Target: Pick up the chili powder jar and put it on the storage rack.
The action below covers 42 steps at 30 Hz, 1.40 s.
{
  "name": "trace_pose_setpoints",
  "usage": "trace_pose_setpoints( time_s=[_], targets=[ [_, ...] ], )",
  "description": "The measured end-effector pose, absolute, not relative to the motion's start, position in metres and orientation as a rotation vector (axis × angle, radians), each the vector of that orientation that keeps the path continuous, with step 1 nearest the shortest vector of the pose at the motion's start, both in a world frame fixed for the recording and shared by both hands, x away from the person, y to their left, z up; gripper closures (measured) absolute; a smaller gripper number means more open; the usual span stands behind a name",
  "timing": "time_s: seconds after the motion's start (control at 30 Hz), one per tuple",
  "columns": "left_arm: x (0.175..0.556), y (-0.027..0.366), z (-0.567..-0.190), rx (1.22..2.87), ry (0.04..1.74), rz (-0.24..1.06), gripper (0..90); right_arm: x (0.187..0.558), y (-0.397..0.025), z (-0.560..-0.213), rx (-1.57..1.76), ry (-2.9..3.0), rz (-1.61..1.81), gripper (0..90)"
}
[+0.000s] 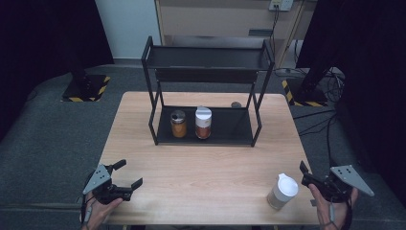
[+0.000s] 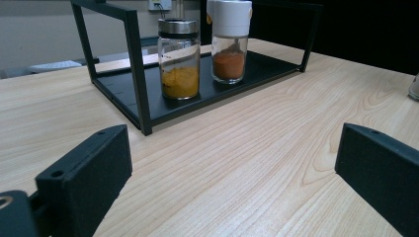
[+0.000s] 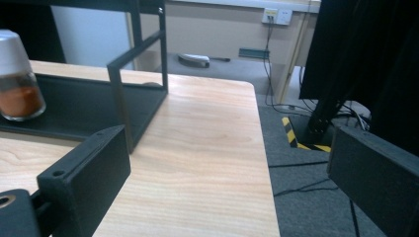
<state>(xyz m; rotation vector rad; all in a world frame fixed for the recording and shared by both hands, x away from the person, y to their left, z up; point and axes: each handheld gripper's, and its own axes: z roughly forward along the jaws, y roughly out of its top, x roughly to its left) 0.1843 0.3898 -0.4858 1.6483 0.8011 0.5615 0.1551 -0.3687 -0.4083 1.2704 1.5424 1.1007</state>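
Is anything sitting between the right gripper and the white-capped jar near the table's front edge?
Nothing visible does. In the high view the right gripper, jaws open, sits just right of the white-capped jar, with only a small gap between them. The two spice jars stand far off on the rack.

High view looks forward and down on the whole table. Both claw views sit low and close above it, sharing the rack and white-capped jar.

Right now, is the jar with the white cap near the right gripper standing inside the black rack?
No, the white-capped jar stands on the bare table, well in front of the black rack.
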Motion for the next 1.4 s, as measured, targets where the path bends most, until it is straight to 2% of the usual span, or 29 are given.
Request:
trace_pose_setpoints(
  time_s=[0.63, 1.4],
  targets=[
    [0.184, 0.39, -0.486, 1.647, 0.788, 0.564, 0.0, 0.151, -0.375, -0.431, 1.319, 1.543, 1.083, 3.3],
    [0.185, 0.389, -0.486, 1.652, 0.791, 0.561, 0.0, 0.152, -0.377, -0.432, 1.329, 1.549, 1.101, 3.2]
  ],
)
